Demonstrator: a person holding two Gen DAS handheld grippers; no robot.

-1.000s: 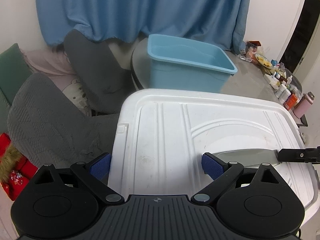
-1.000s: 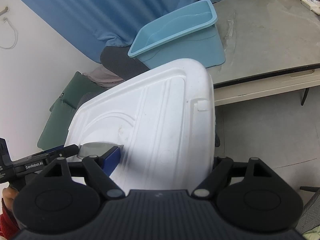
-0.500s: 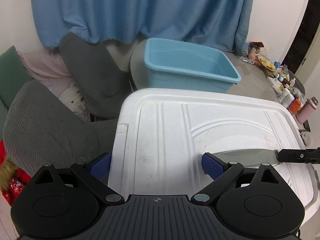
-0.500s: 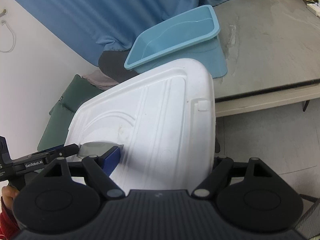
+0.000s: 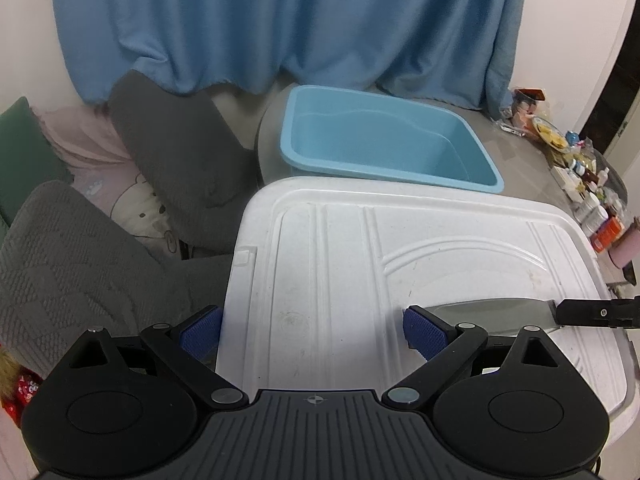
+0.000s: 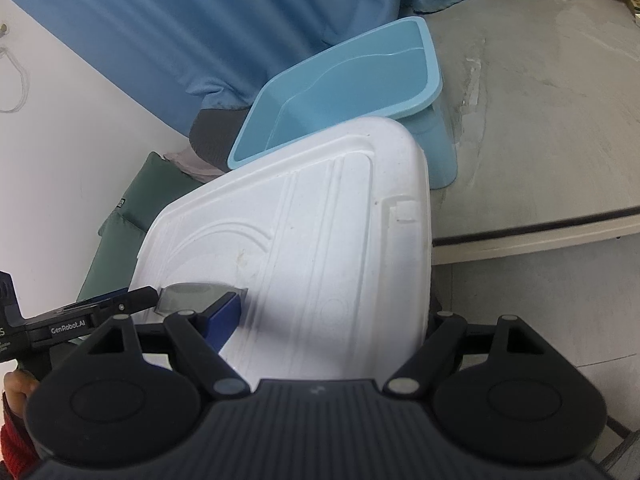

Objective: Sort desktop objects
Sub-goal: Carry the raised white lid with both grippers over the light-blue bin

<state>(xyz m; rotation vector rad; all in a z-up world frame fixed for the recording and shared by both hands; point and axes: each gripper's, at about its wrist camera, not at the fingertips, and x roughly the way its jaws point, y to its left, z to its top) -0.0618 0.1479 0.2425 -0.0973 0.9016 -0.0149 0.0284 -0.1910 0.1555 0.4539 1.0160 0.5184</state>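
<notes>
A large white lid fills the middle of both views. My left gripper straddles its left end, one blue pad at the outer edge and the other on top. My right gripper straddles the right end the same way, its outer finger hidden behind the rim. The lid stays fixed between both pairs of jaws. Each view shows the other gripper's black finger lying on the lid. Just beyond the lid, an empty light-blue bin stands on the grey table.
Several bottles and jars crowd the table's far right end. Grey chair backs and a green cushion stand left of the lid, with a blue curtain behind. Bare floor lies below the table edge. A hand holds the left gripper.
Both grippers have moved with the lid toward the blue bin, which now looks larger and nearer. The lid has kept its place between the jaws.
</notes>
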